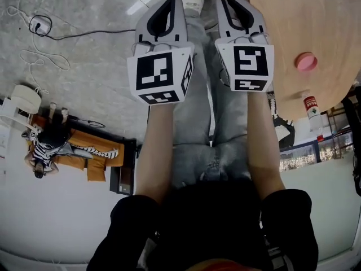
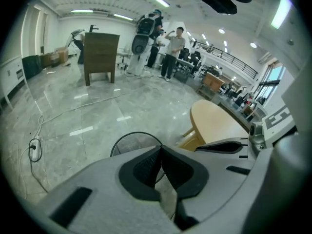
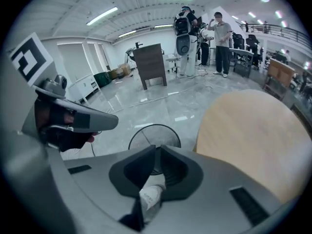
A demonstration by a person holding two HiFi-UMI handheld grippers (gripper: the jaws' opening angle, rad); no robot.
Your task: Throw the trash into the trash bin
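Both grippers are on the person's side of the trash bin [image 3: 154, 125], side by side and tilted down toward it. The left gripper [image 2: 160, 147] has its jaws pressed tip to tip with nothing between them. The right gripper [image 3: 157, 147] is closed the same way and is also empty. The pale thing seen through its gap is the person's white shoe [image 1: 194, 0], which is just short of the bin.

So no trash is in hand yet. The likely trash is to the right of the bin, on the round wooden table [image 1: 304, 16] just beside it: a pink cap [image 1: 306, 61] and a small red-labelled bottle [image 1: 311, 107] by the table's near edge. Whether the bottle lies on the table I cannot tell.

The step in hand looks like fetching. To do it well, swing the right gripper away from the bin toward the cap and open the jaws well before arriving. Come down over the cap from above, since it is low and flat. Close on its rim, then carry it over the middle of the bin's opening before letting go. Far beyond the bin, a dark cabinet [image 3: 151, 65] and some standing people [image 3: 222, 33] are well clear of the work.
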